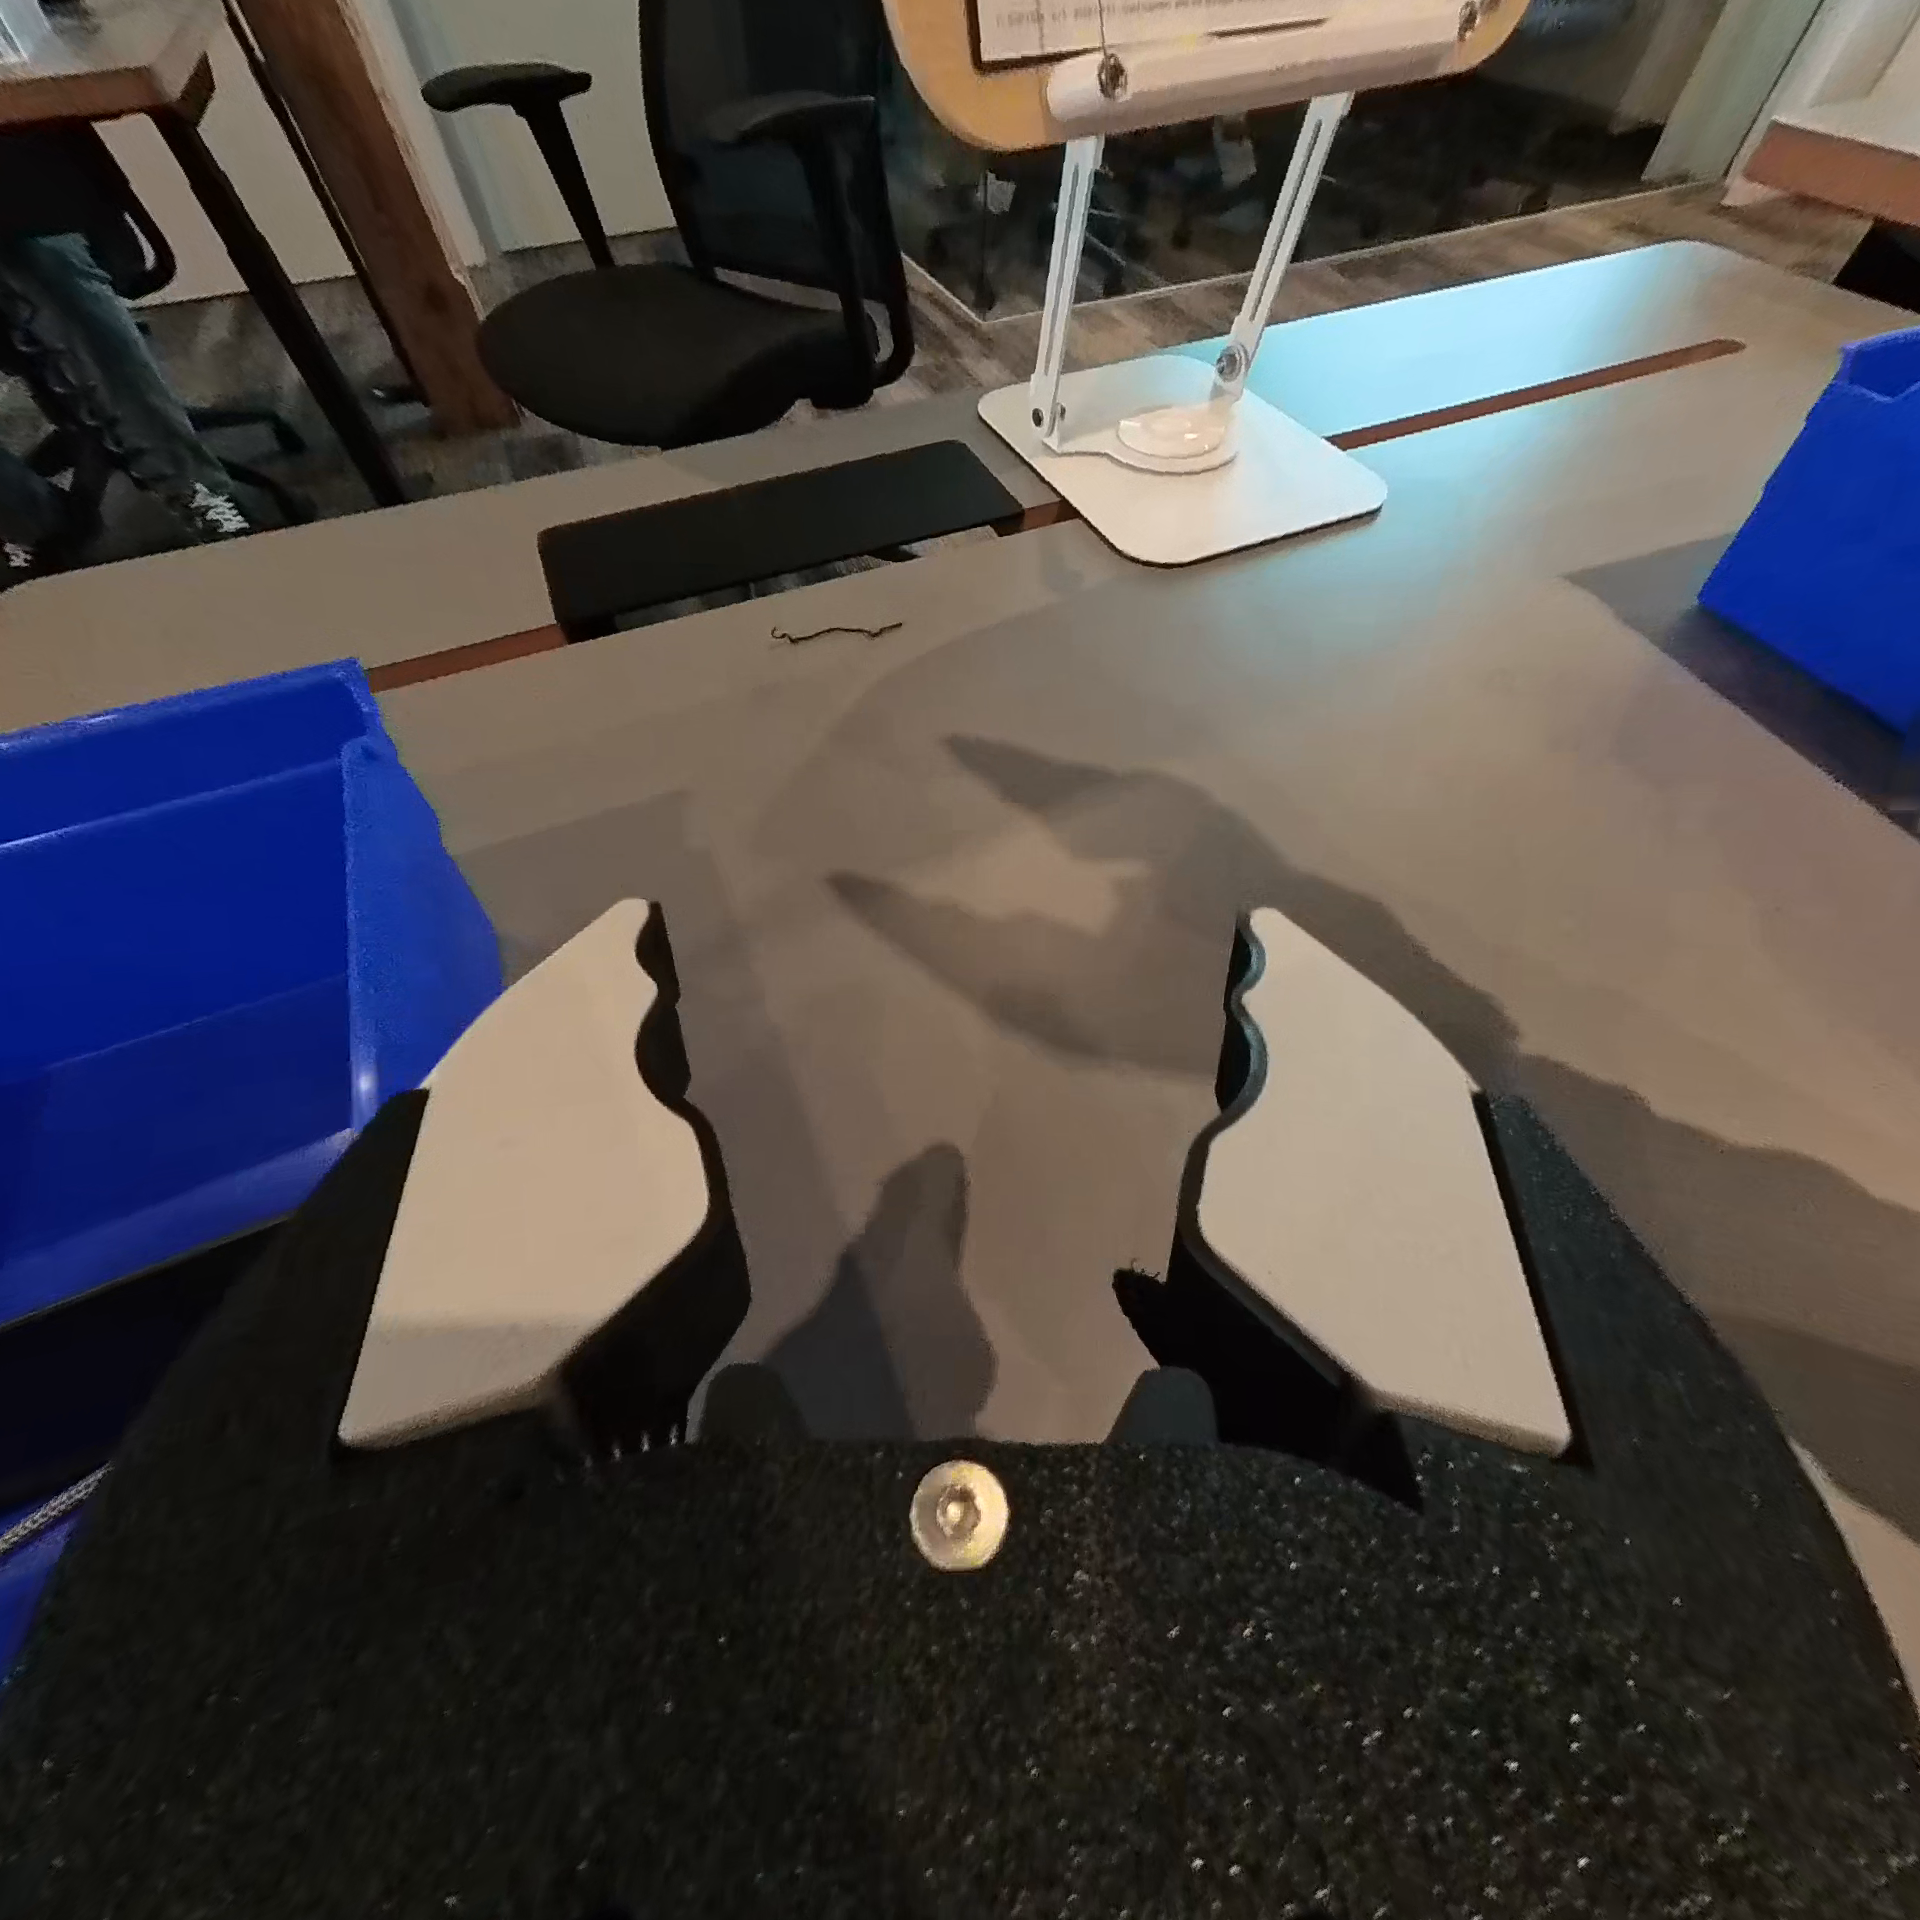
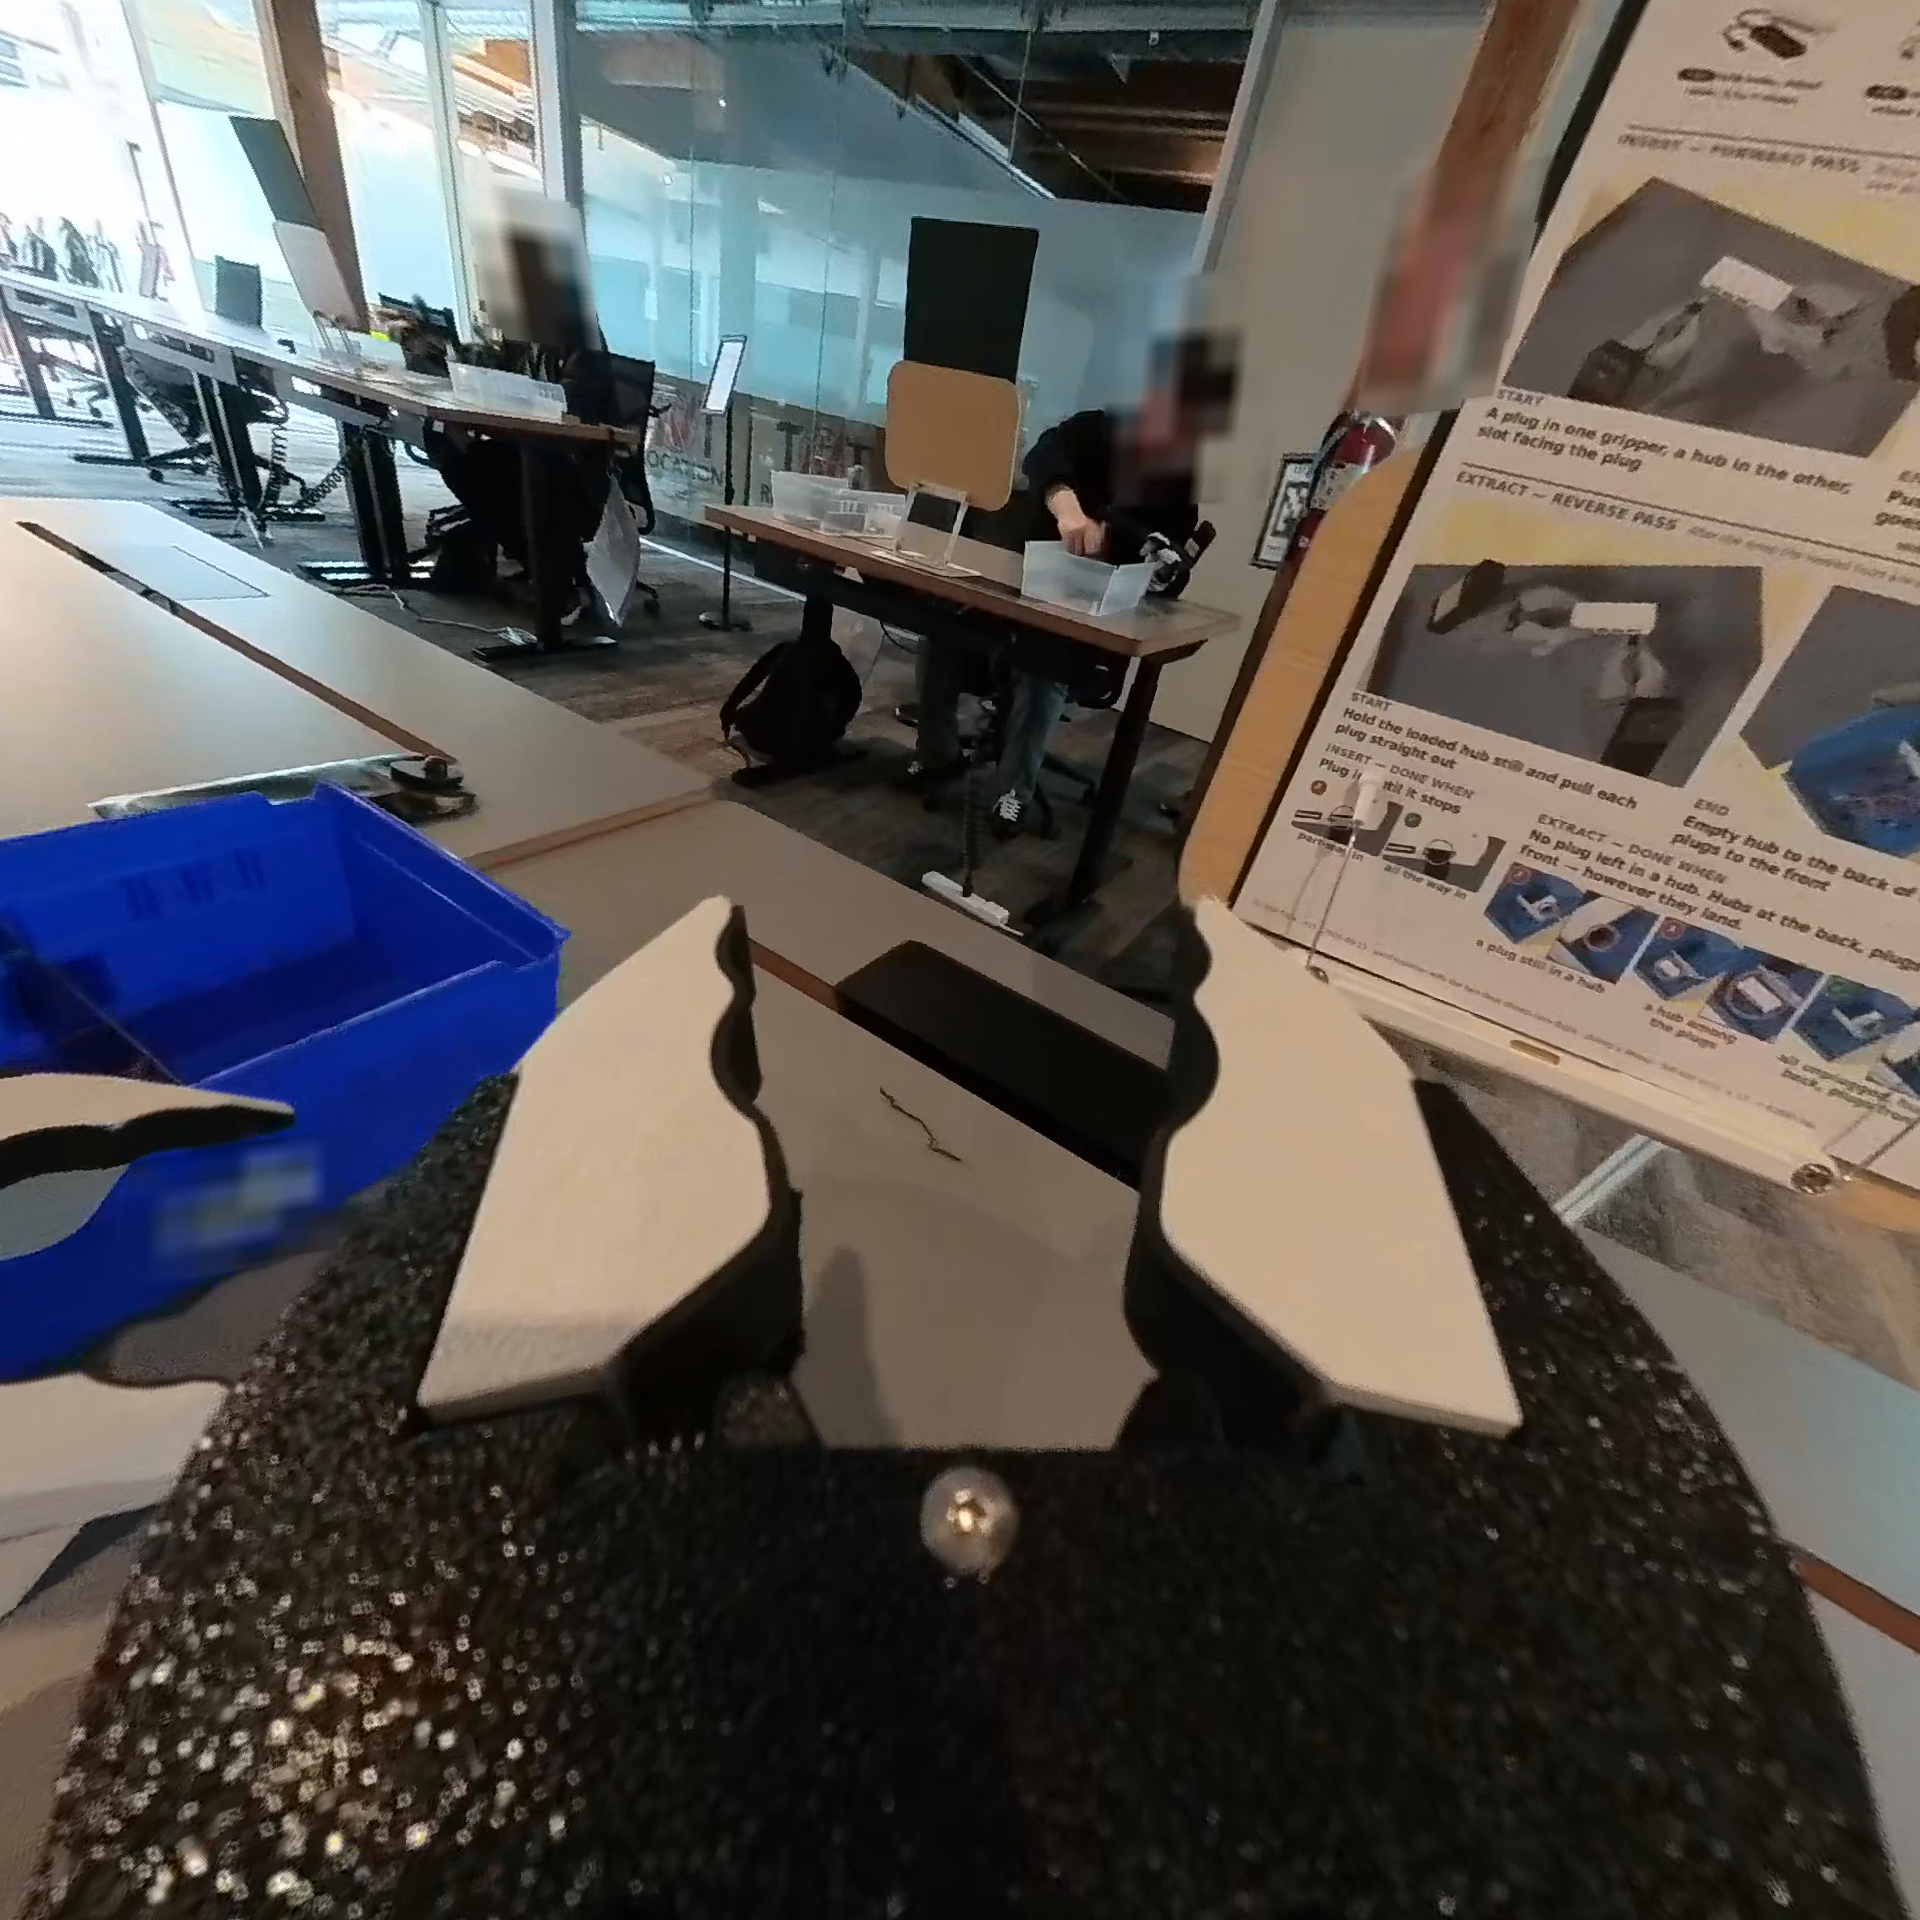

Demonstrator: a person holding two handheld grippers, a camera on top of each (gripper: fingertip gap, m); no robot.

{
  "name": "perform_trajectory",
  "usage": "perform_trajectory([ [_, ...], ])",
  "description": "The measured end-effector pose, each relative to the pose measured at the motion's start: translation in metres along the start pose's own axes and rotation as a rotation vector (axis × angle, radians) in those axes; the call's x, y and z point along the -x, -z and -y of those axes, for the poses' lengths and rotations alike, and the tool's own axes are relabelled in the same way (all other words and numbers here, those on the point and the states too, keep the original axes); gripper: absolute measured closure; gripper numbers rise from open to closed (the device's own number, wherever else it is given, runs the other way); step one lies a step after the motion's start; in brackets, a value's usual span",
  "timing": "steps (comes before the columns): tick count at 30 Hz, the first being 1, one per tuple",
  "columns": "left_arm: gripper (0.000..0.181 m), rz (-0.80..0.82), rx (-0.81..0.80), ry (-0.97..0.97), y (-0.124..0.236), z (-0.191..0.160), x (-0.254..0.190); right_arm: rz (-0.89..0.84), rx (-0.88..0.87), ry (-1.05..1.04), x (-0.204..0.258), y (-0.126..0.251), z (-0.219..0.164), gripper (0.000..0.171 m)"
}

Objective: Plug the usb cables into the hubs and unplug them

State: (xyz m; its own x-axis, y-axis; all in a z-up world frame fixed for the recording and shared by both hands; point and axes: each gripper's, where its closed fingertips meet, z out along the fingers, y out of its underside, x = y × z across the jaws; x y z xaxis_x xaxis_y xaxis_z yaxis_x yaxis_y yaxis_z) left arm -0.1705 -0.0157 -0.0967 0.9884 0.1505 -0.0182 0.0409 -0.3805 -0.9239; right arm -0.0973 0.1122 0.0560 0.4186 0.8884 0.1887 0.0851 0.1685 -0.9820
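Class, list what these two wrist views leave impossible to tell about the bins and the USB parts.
- Left blue bin, left wrist view: floor hidden by its own wall and the left gripper.
- Right blue bin, left wrist view: cut off by the frame edge.
- Cables and hubs: none visible in either view; right gripper empty.

left tool [image 1: 951, 925] fingers spread wide, empty; right tool [image 2: 966, 920] same, fingers apart, empty.

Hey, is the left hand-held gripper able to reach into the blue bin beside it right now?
Probably yes. The left hand-held gripper is open and holds nothing, and the blue bin sits just to its left on the grey table, open-topped, with nothing between them. What the bin holds is not visible.
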Motion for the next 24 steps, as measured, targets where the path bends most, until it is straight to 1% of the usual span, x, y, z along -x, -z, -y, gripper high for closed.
perform_trajectory([
  [6, 0.081, 0.018, -0.012, -0.022, 0.005, 0.004, 0.001, -0.008, -0.006, -0.021, -0.005, 0.004, 0.001, 0.095],
  [13, 0.08, 0.056, -0.032, -0.009, 0.014, 0.01, 0.014, -0.009, 0.006, -0.018, -0.004, 0.003, -0.001, 0.095],
  [19, 0.07, 0.087, -0.074, 0.03, 0.022, 0.017, 0.026, 0.009, 0.036, -0.013, 0.004, -0.002, -0.006, 0.092],
  [22, 0.069, 0.098, -0.083, 0.046, 0.03, 0.02, 0.035, 0.025, 0.041, 0.01, 0.012, -0.005, -0.005, 0.092],
  [24, 0.069, 0.134, -0.083, 0.04, 0.044, 0.023, 0.049, 0.05, 0.043, 0.024, 0.019, -0.006, -0.006, 0.092],
])
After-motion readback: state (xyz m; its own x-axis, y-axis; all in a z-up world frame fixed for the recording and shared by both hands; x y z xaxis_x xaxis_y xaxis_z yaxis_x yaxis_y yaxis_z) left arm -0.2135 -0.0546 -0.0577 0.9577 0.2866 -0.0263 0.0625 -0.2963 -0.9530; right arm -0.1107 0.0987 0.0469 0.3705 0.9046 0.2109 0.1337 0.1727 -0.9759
